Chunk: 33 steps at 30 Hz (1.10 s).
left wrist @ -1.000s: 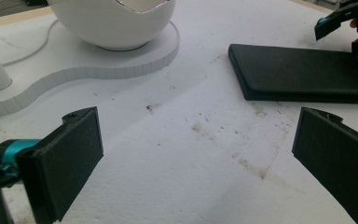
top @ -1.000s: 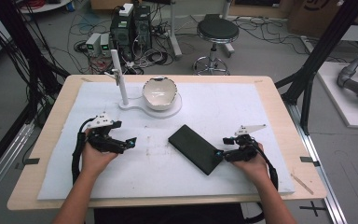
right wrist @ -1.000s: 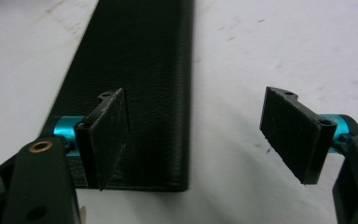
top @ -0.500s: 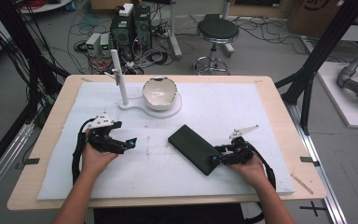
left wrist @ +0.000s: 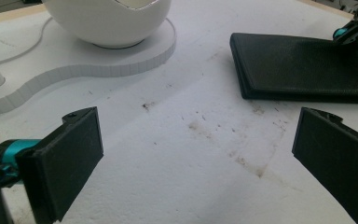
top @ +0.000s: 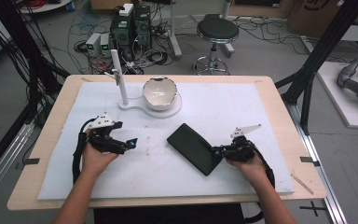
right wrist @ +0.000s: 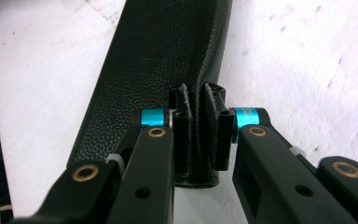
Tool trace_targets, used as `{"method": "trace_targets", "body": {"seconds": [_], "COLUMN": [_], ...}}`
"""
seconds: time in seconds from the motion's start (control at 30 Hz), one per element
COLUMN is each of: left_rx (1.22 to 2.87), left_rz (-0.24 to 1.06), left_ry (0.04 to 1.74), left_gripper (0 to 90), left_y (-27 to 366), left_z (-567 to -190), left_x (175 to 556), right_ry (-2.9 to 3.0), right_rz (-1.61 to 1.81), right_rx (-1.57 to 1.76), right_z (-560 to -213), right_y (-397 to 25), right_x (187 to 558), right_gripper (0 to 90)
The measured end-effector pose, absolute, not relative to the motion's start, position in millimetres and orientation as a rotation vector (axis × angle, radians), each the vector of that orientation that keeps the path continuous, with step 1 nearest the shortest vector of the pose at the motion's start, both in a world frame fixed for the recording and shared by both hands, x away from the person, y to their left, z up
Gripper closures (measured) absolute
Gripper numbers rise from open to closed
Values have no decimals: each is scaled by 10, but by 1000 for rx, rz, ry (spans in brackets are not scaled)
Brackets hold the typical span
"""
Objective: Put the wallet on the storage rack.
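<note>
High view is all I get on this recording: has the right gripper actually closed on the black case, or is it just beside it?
Observer: The right gripper view shows it closed: the right gripper has its jaws pinched together on the near edge of the black case, with leather squeezed between them.
Operator: And the left one, open or shut?
Observer: Open. In the left gripper view the left gripper has its jaws wide apart with nothing between them, just stained white mat.
Operator: Where is it aimed?
Observer: Toward the case's far end; the white bowl on its white base sits up and to the left in that view.
</note>
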<state>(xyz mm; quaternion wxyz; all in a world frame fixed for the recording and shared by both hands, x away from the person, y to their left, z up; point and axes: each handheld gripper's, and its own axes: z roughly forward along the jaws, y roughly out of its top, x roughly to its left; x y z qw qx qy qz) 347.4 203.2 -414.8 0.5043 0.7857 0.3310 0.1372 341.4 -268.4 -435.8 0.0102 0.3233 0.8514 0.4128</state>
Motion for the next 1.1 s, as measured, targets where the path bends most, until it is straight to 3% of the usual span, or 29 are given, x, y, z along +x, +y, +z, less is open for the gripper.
{"method": "trace_targets", "body": {"seconds": [0.47,1.1], "left_rx": [1859,1886], "left_rz": [251,71], "left_ry": [714,496], "left_gripper": [17,17], "left_y": [1941,1455], "left_z": [-4075,-3999], "left_x": [3471,3525], "right_ry": [2528,2514], "right_rz": [1351,1447], "right_rx": [651,302], "right_z": [-3889,-3702], "right_y": [-2657,-2482], "right_x": [3177,3025], "right_gripper": [853,853]}}
